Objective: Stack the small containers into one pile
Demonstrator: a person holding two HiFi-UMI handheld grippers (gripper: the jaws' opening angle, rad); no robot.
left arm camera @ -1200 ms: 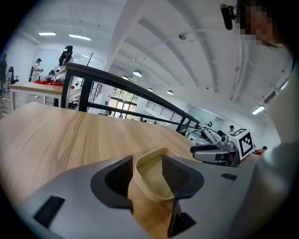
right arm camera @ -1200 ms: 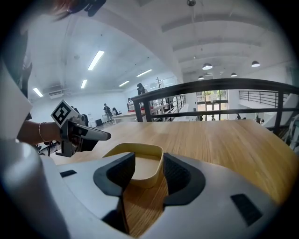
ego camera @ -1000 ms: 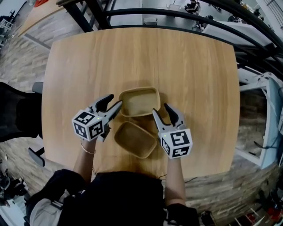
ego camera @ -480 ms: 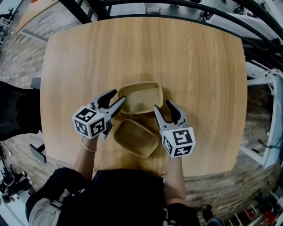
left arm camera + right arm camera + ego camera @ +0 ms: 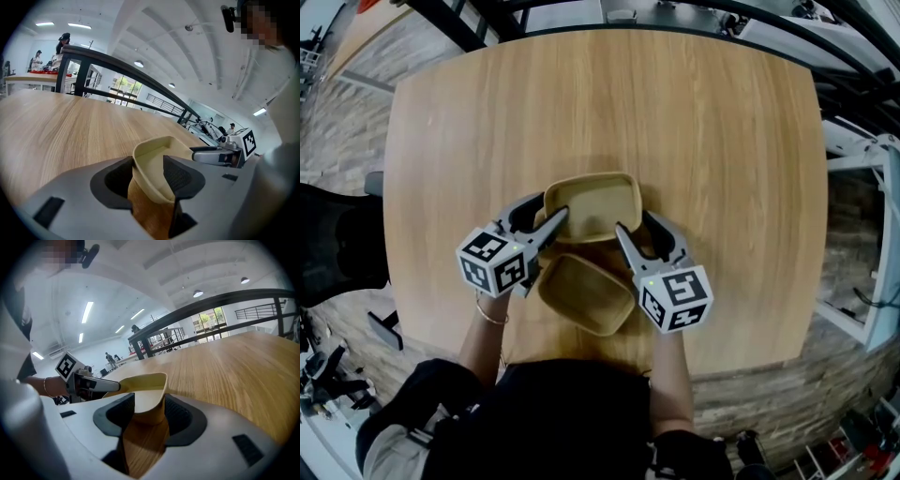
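Note:
Two small tan containers lie on the wooden table (image 5: 469,141). The far container (image 5: 592,204) sits open side up. The near container (image 5: 584,293) lies just in front of it, between my two hands. My left gripper (image 5: 553,205) is shut on the far container's near-left corner, with the rim (image 5: 154,145) pinched between its pads. My right gripper (image 5: 634,221) is shut on that container's near-right corner (image 5: 149,394). Each gripper shows in the other's view, at the opposite end of the container. Whether the container is off the table I cannot tell.
Dark metal railing (image 5: 675,7) runs past the table's far edge. A black chair (image 5: 333,244) stands at the left, and white equipment (image 5: 862,159) at the right. Bare tabletop surrounds the containers on all sides.
Both grippers have moved in onto the far container's near corners, the right one shifting up and left. The containers have stayed where they were.

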